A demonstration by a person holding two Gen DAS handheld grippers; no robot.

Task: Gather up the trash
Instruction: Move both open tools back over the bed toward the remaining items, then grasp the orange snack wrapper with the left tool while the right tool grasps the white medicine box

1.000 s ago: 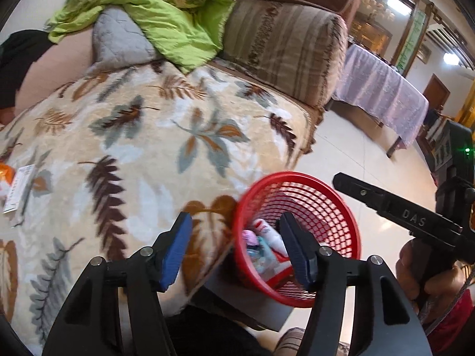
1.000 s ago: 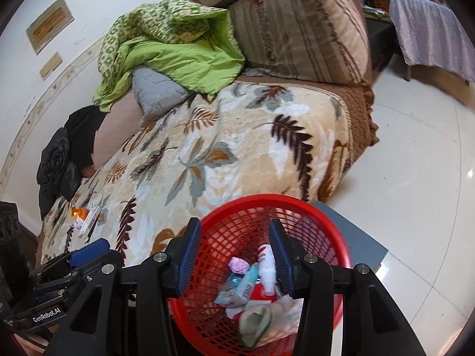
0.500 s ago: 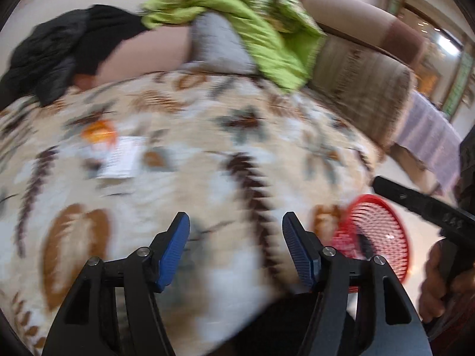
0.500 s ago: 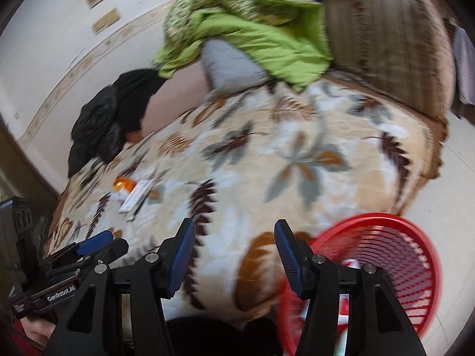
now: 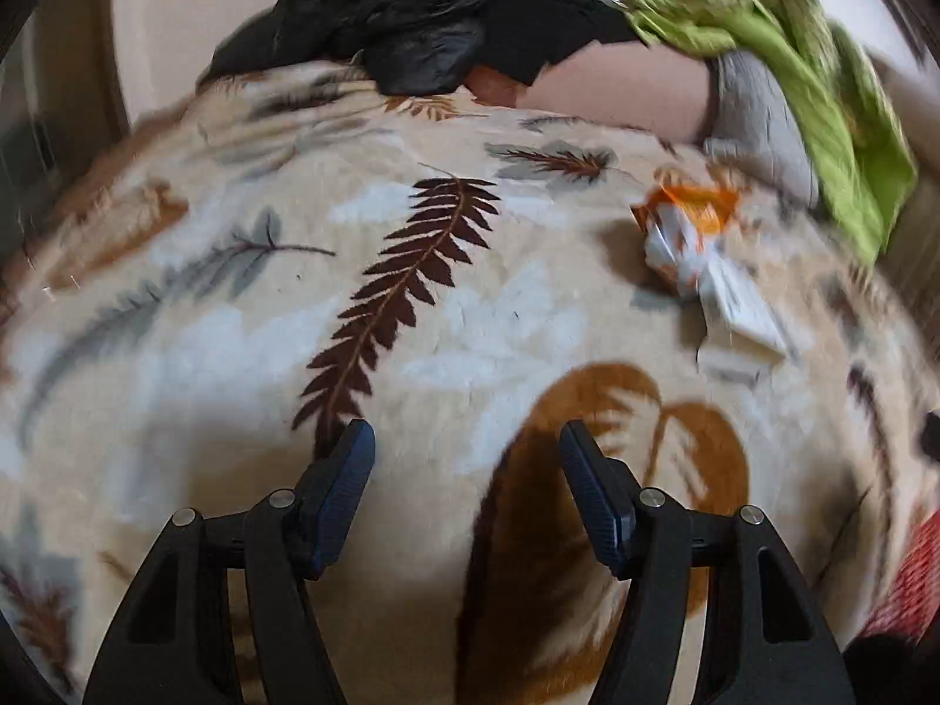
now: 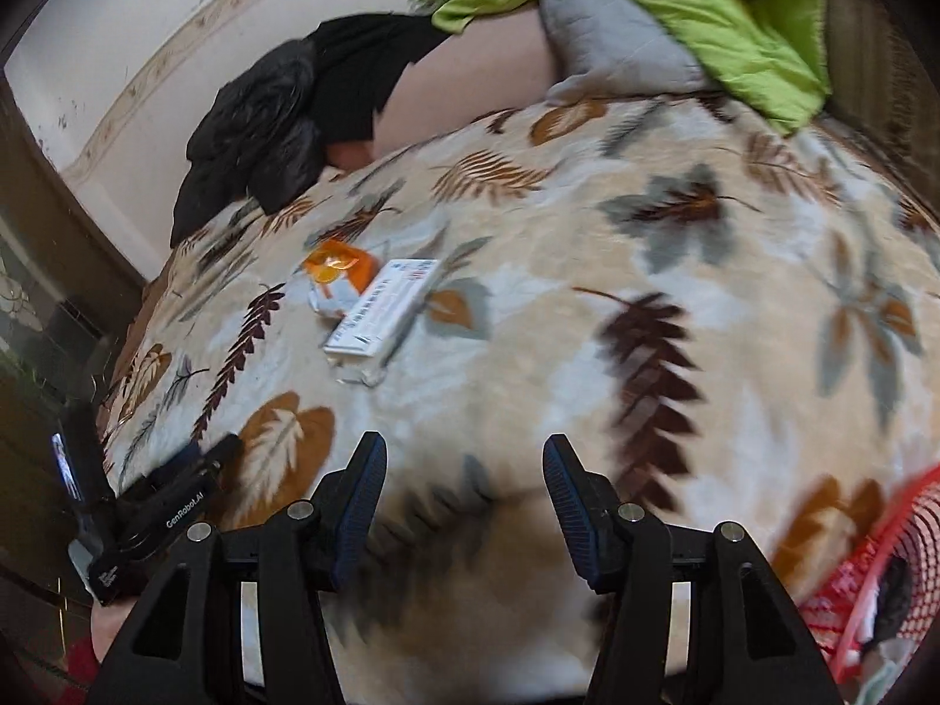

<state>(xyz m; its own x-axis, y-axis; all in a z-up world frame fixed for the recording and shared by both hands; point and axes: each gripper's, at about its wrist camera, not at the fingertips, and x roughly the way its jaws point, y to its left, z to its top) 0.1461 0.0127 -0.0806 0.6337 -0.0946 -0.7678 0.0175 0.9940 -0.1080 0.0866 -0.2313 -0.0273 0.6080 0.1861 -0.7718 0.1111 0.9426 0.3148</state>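
Both grippers swung off mesh basket to crinkly wrapper, flat box.

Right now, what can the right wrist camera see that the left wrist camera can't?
Only the right wrist view shows the left gripper from outside and the wall's patterned border. Only the left wrist view shows the left gripper's open, empty jaws. Both share the leaf blanket, orange wrapper, white packet, black jacket, green quilt and red basket.
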